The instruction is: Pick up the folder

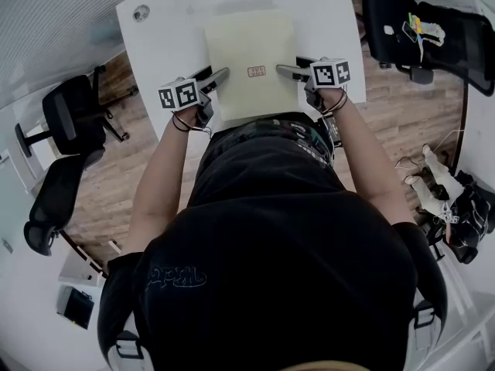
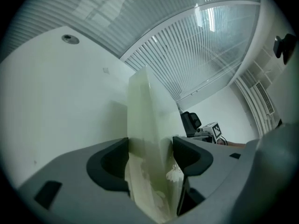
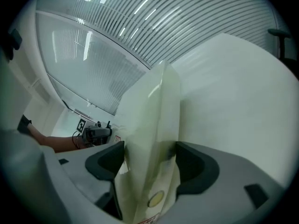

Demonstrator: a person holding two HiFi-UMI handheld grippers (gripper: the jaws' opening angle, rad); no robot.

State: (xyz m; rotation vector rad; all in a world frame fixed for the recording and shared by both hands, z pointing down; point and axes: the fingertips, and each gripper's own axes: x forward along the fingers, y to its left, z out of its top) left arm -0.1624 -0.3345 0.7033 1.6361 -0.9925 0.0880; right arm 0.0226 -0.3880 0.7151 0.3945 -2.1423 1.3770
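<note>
While the white worktop (image 1: pixel 162 22) spreads wide beneath the folder, the pale yellow folder (image 1: pixel 249 52) itself lies level above it; whether it rests there or is just clear cannot be told. At the folder's left edge the left hand-held gripper (image 1: pixel 220 75) is clamped on it, and at the folder's right edge the right hand-held gripper (image 1: pixel 285 71) is clamped likewise. Thin and floppy, the folder would likely sag or slip from one bite if the two rise unevenly or pull apart.
</note>
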